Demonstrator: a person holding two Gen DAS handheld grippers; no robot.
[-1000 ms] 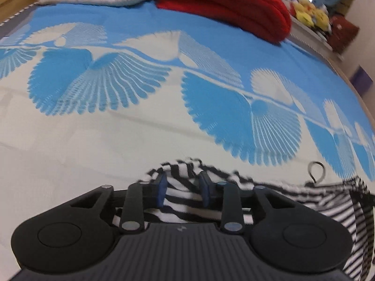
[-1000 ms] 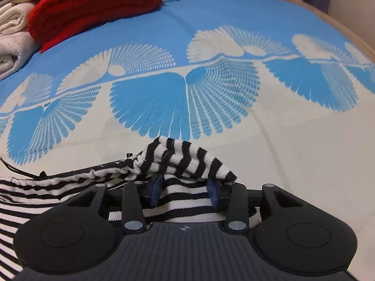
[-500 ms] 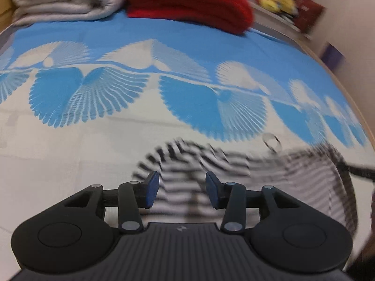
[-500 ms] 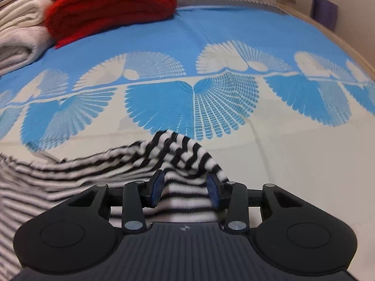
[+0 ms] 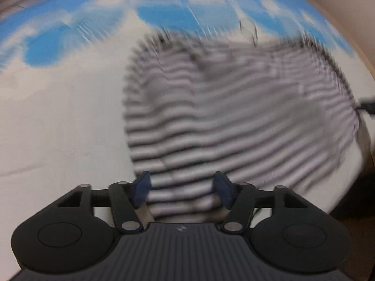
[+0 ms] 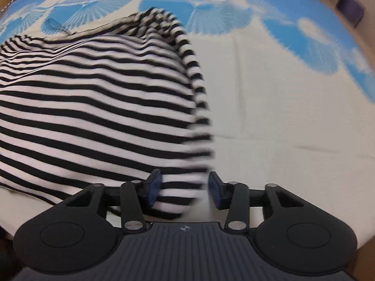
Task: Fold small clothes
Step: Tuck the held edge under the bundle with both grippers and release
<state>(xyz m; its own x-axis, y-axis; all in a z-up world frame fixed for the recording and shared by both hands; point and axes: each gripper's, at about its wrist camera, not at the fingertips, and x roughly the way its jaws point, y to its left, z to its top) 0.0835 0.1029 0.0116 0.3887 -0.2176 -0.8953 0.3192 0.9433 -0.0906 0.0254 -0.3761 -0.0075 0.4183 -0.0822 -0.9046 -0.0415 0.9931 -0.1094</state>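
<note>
While the striped garment lies spread on my bedspread, I read it as one wide panel with its long axis running across, from one set of tongs to the other, stripes parallel to that axis. In the right wrist view it fills everything from nine to twelve o'clock, its right-hand edge curling down toward six, where a corner sits between the blue pads of my right gripper. Those jaws stand wide, with a clear gap to the cloth on the three o'clock side, so I judge nothing is pinched there.

From the left wrist, badly smeared by motion, the same garment spreads from twelve toward three o'clock, its near hem running down between the pads of my left gripper. These jaws also stand apart; whether the pads touch fabric I cannot tell.

Both tongs sit at the near hem, one per corner, neither nearer. I judge that any coming fold runs away from me, toward twelve.
</note>
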